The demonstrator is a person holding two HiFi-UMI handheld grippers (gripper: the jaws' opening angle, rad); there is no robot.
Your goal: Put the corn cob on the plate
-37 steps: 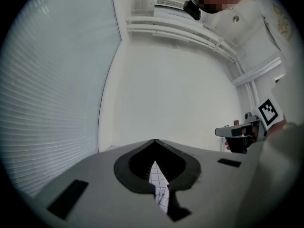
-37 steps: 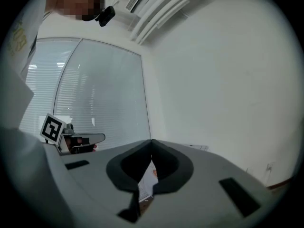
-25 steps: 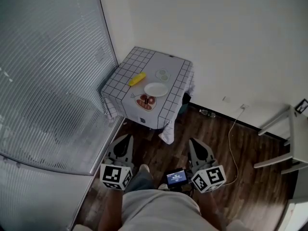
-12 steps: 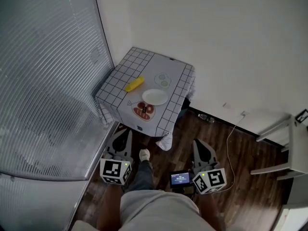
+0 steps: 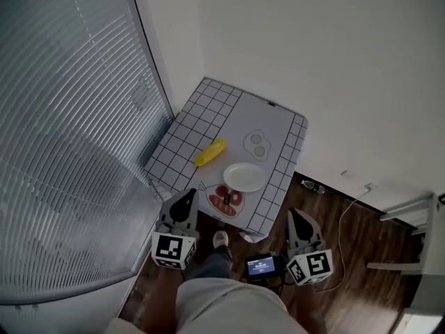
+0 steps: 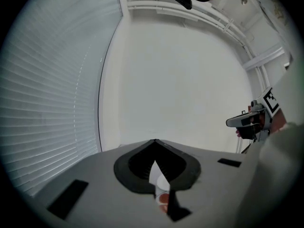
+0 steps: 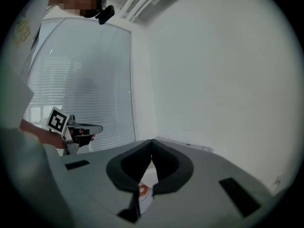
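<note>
A small table [image 5: 229, 113] with a checked cloth stands in the corner, at twelve o'clock from the person. The corn [image 5: 210, 152] lies on the cloth at a slant, at ten o'clock from the plate [image 5: 244, 177], near it but apart from it. The plate is white and bears nothing. A printed steak [image 5: 226, 199] lies on the cloth at seven o'clock from the plate, and a printed pair of rounds [image 5: 256, 143] at one o'clock.

The left claw [image 5: 188, 195] hangs near the table's near edge, at six o'clock from the corn. Its jaws are pressed together with nothing between them. The right claw [image 5: 295, 216] hangs over the wood floor [image 5: 361, 239], at five o'clock from the plate, its jaws likewise together and empty. Both point toward twelve o'clock. Below each claw's jaws, its own view shows a sliver of cloth and steak print.

Blinds [image 5: 62, 117] fill the nine o'clock side. A shoe [image 5: 220, 239] and a small screen [image 5: 261, 264] show between the claws.
</note>
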